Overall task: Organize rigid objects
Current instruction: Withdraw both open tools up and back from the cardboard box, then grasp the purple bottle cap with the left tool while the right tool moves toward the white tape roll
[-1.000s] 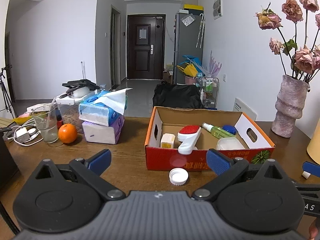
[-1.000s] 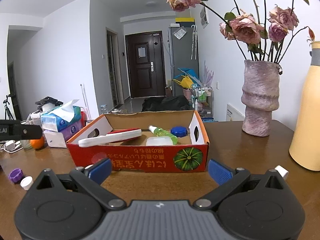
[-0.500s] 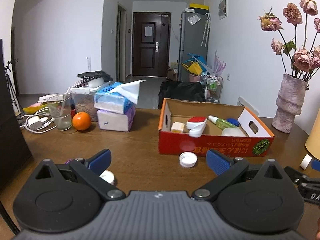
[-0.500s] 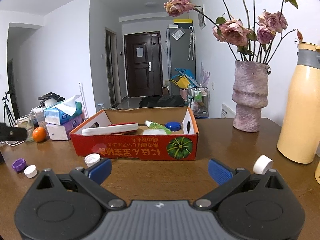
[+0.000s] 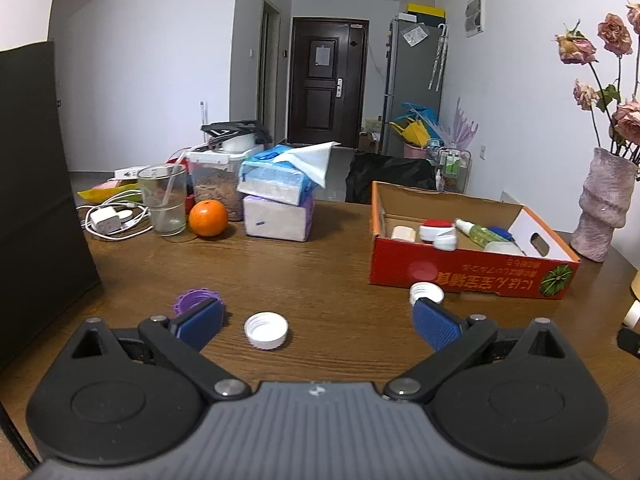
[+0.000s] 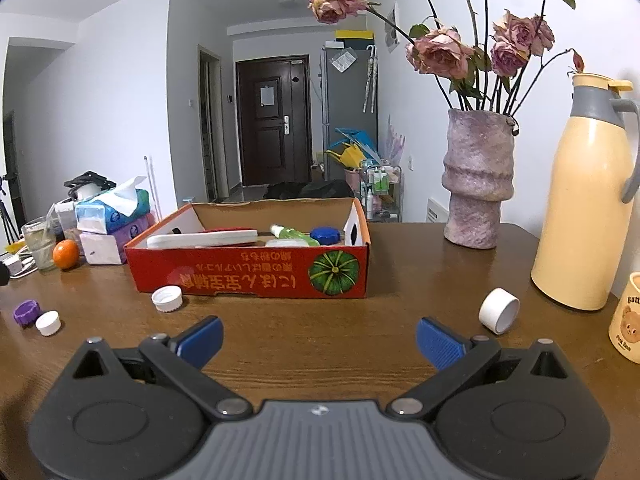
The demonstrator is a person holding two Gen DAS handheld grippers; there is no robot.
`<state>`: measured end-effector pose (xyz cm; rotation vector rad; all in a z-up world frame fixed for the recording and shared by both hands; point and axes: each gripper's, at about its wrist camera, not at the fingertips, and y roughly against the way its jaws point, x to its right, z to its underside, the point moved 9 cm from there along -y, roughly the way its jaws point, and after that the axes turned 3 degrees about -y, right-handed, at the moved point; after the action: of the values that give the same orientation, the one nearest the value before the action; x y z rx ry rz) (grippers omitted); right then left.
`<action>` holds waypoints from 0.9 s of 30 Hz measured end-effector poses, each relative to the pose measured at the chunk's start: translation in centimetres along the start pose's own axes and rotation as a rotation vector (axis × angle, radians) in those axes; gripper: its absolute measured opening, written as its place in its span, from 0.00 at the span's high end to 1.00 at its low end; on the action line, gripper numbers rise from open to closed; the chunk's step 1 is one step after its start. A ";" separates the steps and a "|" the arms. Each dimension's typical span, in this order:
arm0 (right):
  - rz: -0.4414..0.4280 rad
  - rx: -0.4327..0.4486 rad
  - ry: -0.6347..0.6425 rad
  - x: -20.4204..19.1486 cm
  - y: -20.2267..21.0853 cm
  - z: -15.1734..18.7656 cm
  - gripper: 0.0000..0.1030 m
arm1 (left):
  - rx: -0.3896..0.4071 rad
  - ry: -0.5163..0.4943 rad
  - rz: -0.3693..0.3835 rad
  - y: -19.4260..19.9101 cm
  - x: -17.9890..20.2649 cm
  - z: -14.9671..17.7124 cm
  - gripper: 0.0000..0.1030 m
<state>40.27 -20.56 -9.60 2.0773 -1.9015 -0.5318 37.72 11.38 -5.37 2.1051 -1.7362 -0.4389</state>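
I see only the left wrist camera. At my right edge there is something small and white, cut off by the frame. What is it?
Observer: It is a white cap, lying on its side on the table, just right of the right gripper.
Operator: Is the right gripper holding something?
Observer: No. Its jaws stand open, with only bare wood between them.
Operator: What stands near that cap?
Observer: A yellow thermos stands behind it and a bear mug to its right. The cap touches neither.
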 end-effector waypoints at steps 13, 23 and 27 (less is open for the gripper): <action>0.041 -0.018 -0.006 0.7 -1.2 1.1 0.00 | -0.053 0.054 -0.097 -3.2 -8.5 1.8 0.00; 0.079 -0.018 -0.061 2.5 -2.2 1.2 0.00 | -0.122 0.017 -0.138 -8.1 -11.6 3.4 0.00; 0.091 -0.011 -0.088 3.4 -2.3 1.0 0.00 | -0.145 0.011 -0.149 -10.1 -12.1 3.7 0.00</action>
<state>42.09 -23.68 -11.78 1.9798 -2.0270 -0.6203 42.47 24.63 -13.38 2.1359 -1.4990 -0.5756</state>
